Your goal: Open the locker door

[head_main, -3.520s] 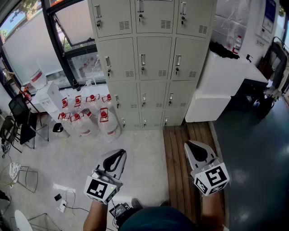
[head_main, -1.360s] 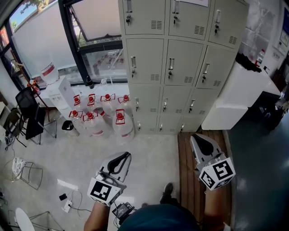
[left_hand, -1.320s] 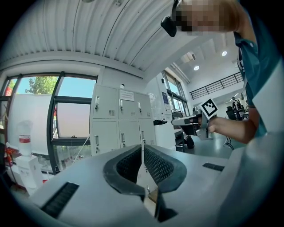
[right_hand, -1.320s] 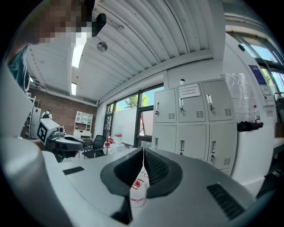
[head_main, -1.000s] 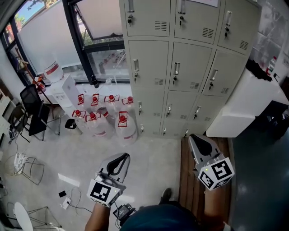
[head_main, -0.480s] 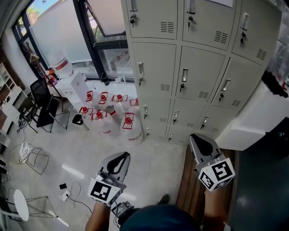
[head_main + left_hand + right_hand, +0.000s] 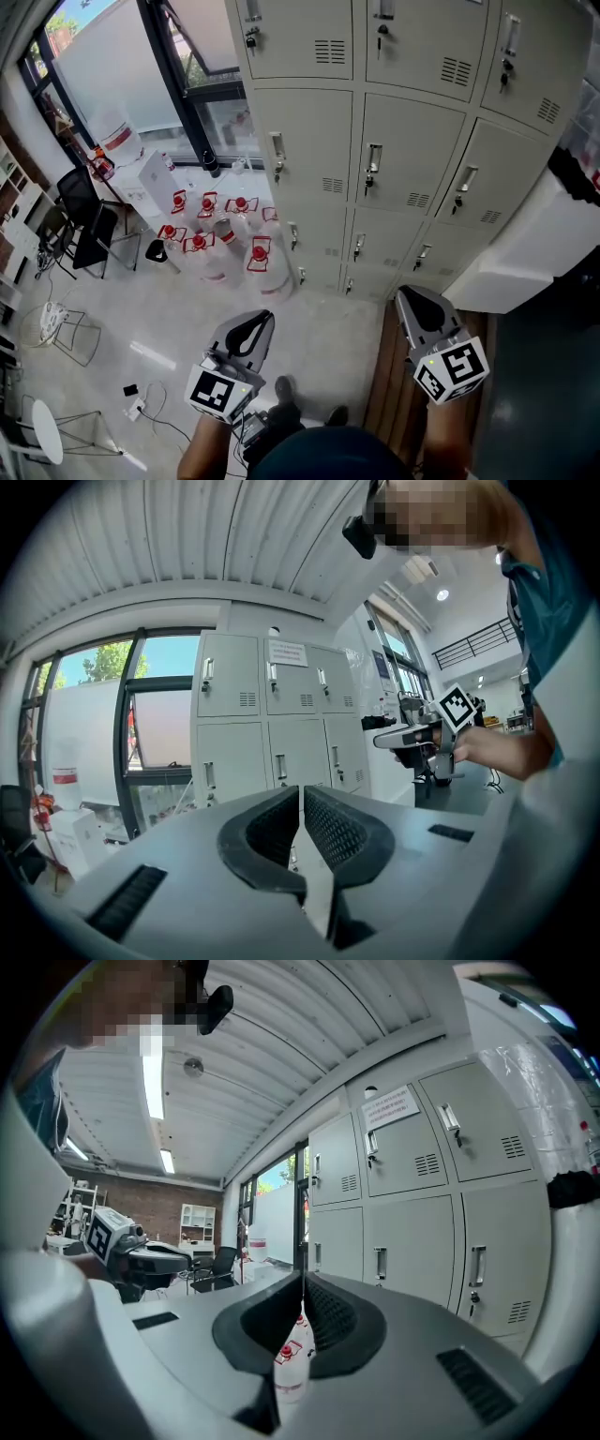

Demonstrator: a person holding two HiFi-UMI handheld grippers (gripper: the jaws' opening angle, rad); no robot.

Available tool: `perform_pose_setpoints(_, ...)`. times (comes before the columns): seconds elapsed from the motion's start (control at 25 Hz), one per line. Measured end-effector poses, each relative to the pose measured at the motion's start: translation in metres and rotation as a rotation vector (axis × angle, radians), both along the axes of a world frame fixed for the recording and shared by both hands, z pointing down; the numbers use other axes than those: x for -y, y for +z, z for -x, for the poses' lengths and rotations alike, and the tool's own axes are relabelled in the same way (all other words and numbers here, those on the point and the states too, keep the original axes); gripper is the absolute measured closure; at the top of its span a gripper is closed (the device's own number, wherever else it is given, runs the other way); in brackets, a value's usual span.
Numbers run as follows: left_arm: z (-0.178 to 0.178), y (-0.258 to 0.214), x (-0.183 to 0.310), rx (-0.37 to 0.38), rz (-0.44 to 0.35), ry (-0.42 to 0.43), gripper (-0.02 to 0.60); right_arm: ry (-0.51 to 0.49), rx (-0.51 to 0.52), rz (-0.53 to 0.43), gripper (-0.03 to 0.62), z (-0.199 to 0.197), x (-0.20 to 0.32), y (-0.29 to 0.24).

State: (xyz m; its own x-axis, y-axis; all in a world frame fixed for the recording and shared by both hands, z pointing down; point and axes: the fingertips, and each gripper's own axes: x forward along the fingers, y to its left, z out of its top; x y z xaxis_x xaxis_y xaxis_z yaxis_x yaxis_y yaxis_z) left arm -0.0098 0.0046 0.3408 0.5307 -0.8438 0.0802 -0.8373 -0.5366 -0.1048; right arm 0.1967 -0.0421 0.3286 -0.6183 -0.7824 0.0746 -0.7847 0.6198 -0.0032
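We held the left gripper [image 7: 255, 326] and right gripper [image 7: 412, 300] low, fingers [image 7: 267, 829] pressed together, empty. The pale grey metal locker bank [image 7: 403, 141] stood at twelve o'clock, every door shut. Clear red-capped plastic jugs [image 7: 261, 267] clustered at eleven.

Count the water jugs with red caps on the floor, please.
7 water jugs: four in a back row under the window, three in front; the rightmost stands beside the lockers. More may hide behind.
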Motion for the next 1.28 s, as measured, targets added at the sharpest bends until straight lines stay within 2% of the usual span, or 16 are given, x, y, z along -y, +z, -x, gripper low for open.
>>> perform_pose_setpoints(0.24,-0.009,0.006,0.049,-0.012,-0.007,0.100,0.551,0.092,-0.015,0.004,0.557,-0.011,0.026,0.004)
perform_pose_setpoints(0.48,0.003,-0.004,0.104,-0.029,-0.027,0.189,0.549,0.175,-0.042,-0.009,0.557,0.001,0.057,-0.011)
perform_pose_setpoints(0.96,0.053,-0.006,0.206,-0.058,-0.032,0.341,0.549,0.318,-0.066,-0.019,0.557,0.059,0.125,-0.020)
perform_pose_setpoints(1.12,0.067,-0.005,0.230,-0.065,-0.032,0.367,0.549,0.340,-0.073,-0.012,0.557,0.078,0.139,-0.018)
perform_pose_setpoints(1.28,0.080,-0.003,0.249,-0.077,-0.023,0.355,0.549,0.336,-0.080,-0.001,0.557,0.090,0.157,-0.014)
